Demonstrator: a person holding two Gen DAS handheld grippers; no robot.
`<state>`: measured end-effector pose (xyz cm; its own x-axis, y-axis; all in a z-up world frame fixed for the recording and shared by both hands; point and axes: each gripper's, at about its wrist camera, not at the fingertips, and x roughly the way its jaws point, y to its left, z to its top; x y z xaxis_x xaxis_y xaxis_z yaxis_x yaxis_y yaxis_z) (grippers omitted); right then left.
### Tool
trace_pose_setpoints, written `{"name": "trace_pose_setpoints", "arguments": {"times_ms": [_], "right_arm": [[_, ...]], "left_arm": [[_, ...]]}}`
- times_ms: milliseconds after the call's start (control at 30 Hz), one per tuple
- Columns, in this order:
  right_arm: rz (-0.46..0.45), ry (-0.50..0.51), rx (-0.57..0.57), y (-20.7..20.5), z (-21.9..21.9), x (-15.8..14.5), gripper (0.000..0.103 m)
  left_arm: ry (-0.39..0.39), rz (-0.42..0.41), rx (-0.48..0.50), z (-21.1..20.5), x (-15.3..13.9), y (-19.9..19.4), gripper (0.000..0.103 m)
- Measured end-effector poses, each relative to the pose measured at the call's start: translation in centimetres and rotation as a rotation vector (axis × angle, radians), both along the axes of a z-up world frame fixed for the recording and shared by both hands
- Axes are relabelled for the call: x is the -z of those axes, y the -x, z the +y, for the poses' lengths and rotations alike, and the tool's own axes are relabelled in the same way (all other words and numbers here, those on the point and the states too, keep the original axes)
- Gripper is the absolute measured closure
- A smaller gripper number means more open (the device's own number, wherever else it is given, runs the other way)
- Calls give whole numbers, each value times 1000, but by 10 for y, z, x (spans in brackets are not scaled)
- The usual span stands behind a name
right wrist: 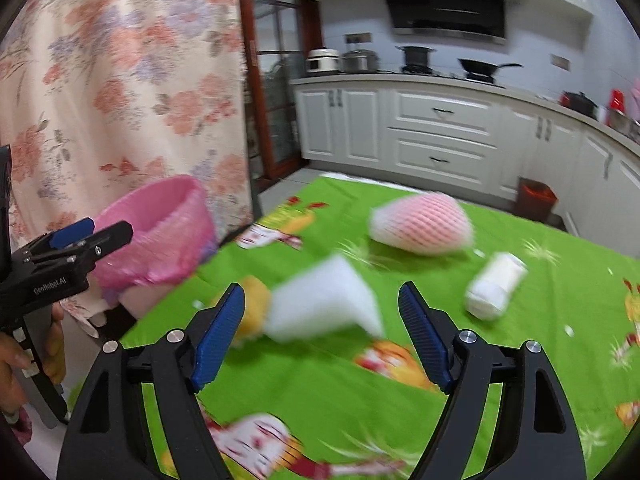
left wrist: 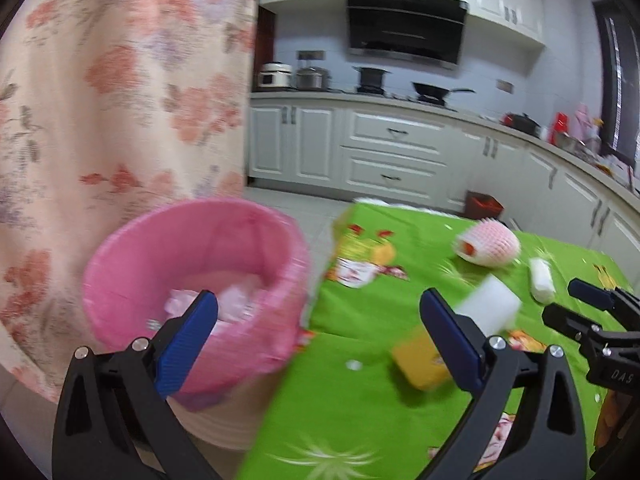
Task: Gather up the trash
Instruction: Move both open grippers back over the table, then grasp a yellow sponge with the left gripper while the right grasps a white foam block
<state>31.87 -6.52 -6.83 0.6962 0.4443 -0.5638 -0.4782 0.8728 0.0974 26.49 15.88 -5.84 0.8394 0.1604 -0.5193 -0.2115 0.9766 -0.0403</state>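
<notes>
A bin with a pink bag stands at the left edge of the green table; it also shows in the right wrist view. Pink scraps lie inside it. My left gripper is open and empty over the bin's right rim. My right gripper is open just short of a white foam block, with a yellow sponge beside it. A pink foam fruit net and a white roll lie farther back. The frames are blurred.
A floral curtain hangs at the left behind the bin. White kitchen cabinets and a counter with pots run along the back. A small dark red bin stands on the floor beyond the table.
</notes>
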Motion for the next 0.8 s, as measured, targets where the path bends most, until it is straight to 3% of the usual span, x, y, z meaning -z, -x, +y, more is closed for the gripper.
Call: {"name": "trace_pose_setpoints", "arguments": {"times_ms": [233, 667, 767, 800], "right_arm": [[29, 6, 87, 1, -42, 16, 28], [62, -5, 115, -9, -56, 30, 28], [72, 1, 118, -12, -56, 34, 28], [75, 2, 120, -12, -57, 36, 28]], "left_arm": [[-36, 75, 130, -47, 35, -32, 5], [6, 197, 197, -71, 70, -67, 5], [32, 213, 215, -73, 75, -71, 14], [34, 215, 227, -74, 76, -71, 31]]}}
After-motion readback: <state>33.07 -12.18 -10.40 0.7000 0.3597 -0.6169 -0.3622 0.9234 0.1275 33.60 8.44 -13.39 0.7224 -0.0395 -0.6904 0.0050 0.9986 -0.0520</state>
